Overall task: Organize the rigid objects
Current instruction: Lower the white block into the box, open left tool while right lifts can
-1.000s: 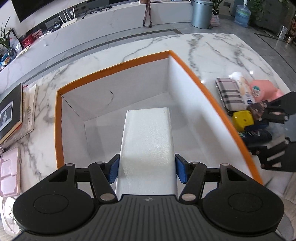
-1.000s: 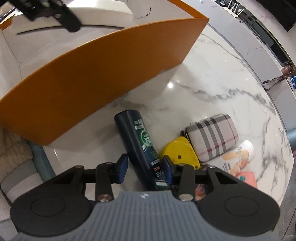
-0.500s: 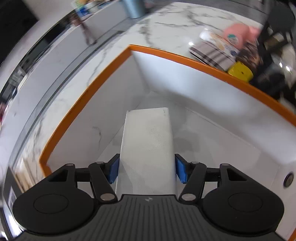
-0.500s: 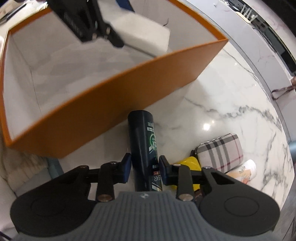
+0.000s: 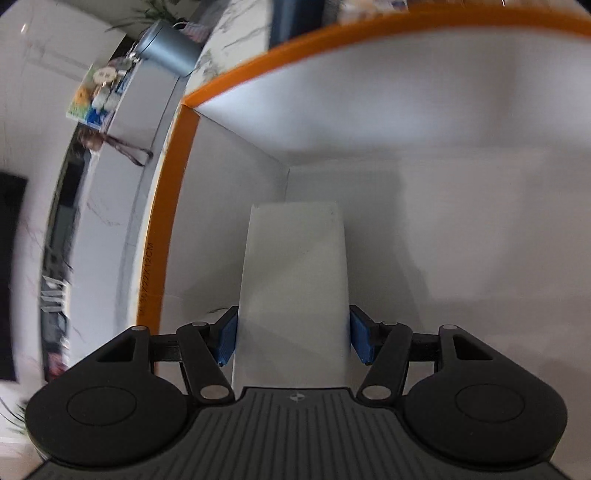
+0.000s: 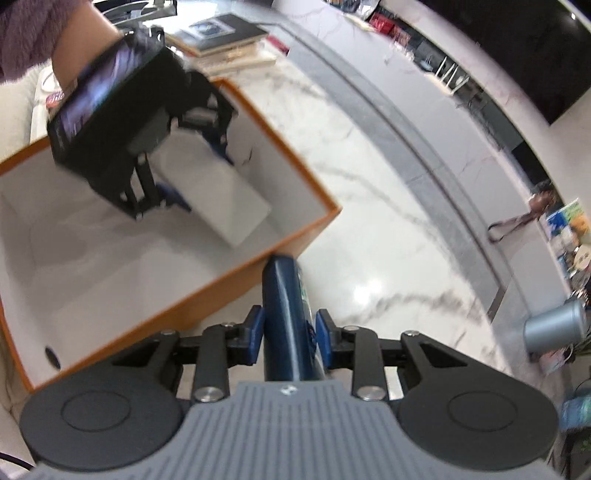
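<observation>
The left gripper (image 5: 293, 334) pinches a white box (image 5: 295, 280), its blue pads (image 5: 226, 339) pressed flat on the box's two long sides. It holds the box inside an orange-rimmed bin (image 5: 173, 206), pointing down toward the corner where two white inner walls meet. From the right wrist view the same gripper (image 6: 147, 206) reaches into the bin (image 6: 229, 273) from above, carried by a hand (image 6: 85, 51) in a purple sleeve (image 6: 26, 33), and the white box (image 6: 218, 195) hangs tilted above the bin's floor; whether its lower end touches the floor cannot be told through the blur.

The right gripper (image 6: 290, 332) pinches a dark blue bottle (image 6: 284, 314). Its jaws have just been closing, and the blue pads (image 6: 255, 334) now bear on the bottle's sides. The bottle points forward, its far end just past the bin's near orange wall and over the marble counter (image 6: 369, 240); it looks clear of the counter.

The bin stands on the counter. A stack of books (image 6: 225, 40) lies near the counter's far edge, beyond the bin. Off the counter, on the floor to the right, stands a grey metal can (image 6: 554, 328), also seen in the left wrist view (image 5: 168, 50).
</observation>
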Tool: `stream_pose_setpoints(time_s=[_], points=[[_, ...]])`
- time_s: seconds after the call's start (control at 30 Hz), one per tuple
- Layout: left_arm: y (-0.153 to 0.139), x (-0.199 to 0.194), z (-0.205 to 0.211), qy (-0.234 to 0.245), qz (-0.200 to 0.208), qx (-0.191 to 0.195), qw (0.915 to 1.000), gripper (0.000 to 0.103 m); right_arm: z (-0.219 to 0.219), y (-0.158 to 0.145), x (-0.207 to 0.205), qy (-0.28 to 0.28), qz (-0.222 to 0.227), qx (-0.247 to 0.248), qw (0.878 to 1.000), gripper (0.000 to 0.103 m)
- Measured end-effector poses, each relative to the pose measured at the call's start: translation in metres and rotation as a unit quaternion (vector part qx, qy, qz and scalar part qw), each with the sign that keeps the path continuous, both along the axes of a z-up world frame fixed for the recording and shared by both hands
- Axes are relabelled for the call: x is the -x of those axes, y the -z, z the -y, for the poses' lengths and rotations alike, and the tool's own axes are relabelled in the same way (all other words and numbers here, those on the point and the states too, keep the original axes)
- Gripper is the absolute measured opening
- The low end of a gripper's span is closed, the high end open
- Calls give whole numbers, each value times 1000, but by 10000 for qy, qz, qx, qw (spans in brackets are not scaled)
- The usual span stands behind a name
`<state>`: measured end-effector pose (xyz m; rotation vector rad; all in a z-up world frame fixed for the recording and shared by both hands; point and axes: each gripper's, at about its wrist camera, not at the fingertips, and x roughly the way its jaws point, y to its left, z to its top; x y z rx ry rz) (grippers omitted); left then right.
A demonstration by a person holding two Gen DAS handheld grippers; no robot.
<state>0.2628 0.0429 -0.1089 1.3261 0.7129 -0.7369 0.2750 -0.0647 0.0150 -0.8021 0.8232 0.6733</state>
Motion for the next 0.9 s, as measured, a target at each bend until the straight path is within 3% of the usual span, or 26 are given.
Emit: stream_pose_setpoints(time_s=[0.1, 0.27, 0.3, 0.37, 0.4, 0.47, 0.53, 0.63, 0.8, 0.9], points=[[13, -3, 0, 43, 154, -312, 9994, 73, -11, -6, 6, -120, 109, -8, 9999, 28], [17, -2, 7, -204, 358, -476, 9980, 78, -23, -17, 22, -244, 222, 105, 9994, 26], [18, -1, 9, -286, 396, -537, 9974, 86, -23, -20, 23, -249, 245, 112, 9993, 25], [18, -1, 11, -469, 485, -589, 9960, 89, -23, -24, 18, -258, 291, 97, 9992, 15], [17, -2, 12, -519, 509, -607, 9955, 89, -23, -26, 13, -235, 353, 96, 9991, 0], [16, -2, 14, -628, 518, -579, 9950, 88, -25, -35, 14, -225, 430, 39, 9988, 0], [11, -5, 13, -837, 361, -408, 9950, 76, -27, -40, 10, -211, 405, -20, 9990, 0], [-7, -2, 10, -1094, 280, 73, 9936, 75, -30, -40, 8, -221, 366, 8, 9991, 0], [-48, 19, 1, -1564, -125, 1015, 9824, 75, -16, -12, 8, 187, -475, 97, 9986, 1], [-65, 31, -5, -1823, -315, 1385, 9729, 75, 2, 21, 8, 643, -1191, 39, 9908, 6]])
